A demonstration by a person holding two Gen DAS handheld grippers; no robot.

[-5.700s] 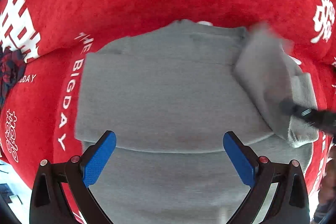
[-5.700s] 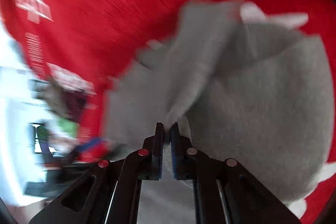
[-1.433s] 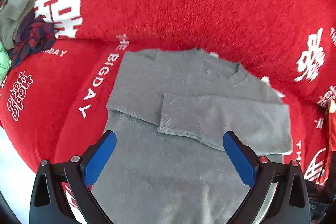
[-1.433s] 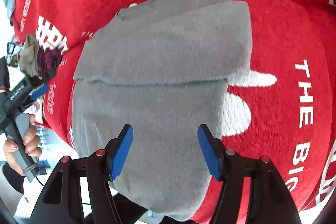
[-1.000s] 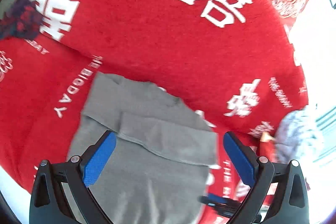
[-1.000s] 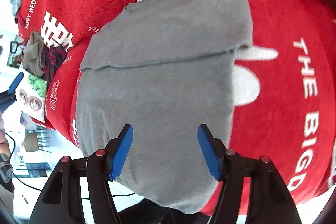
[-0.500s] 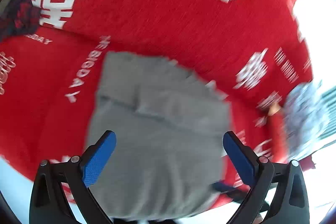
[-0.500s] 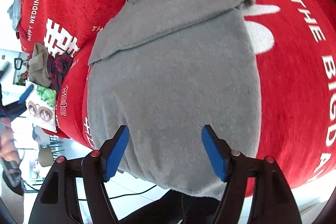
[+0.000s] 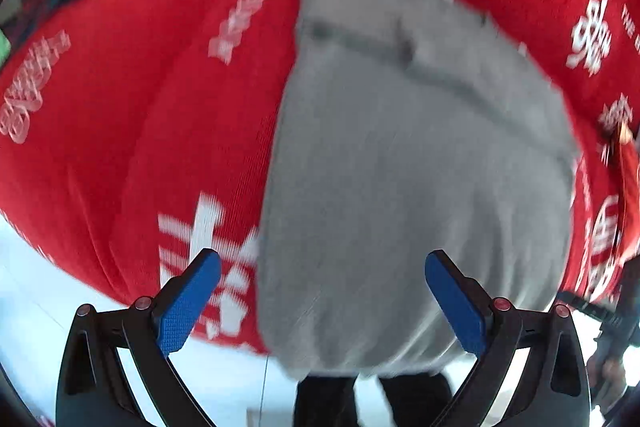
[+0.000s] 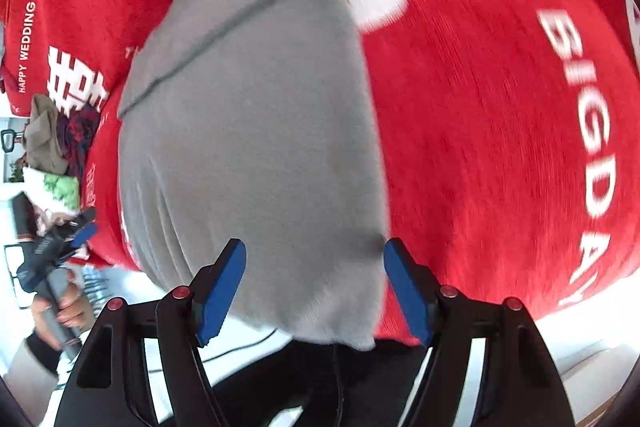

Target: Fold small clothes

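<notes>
A grey sweater [image 9: 416,163] lies flat on a red cloth [image 9: 168,115] with white lettering. Both sleeves are folded across its chest. Its hem hangs over the near edge of the surface. My left gripper [image 9: 322,299] is open and empty, just above the hem's left corner. In the right wrist view the sweater [image 10: 256,131] fills the middle. My right gripper [image 10: 314,287] is open and empty, straddling the hem's right corner without holding it.
A heap of other clothes [image 10: 60,139] lies at the far left of the red cloth [image 10: 500,115]. The person's hand with the left gripper [image 10: 60,267] shows low on the left. White floor lies below the surface's near edge.
Both grippers have dropped toward the sweater's near hem and stayed open. The left one swung down from a high, far look. The sleeves folded earlier stay in place.
</notes>
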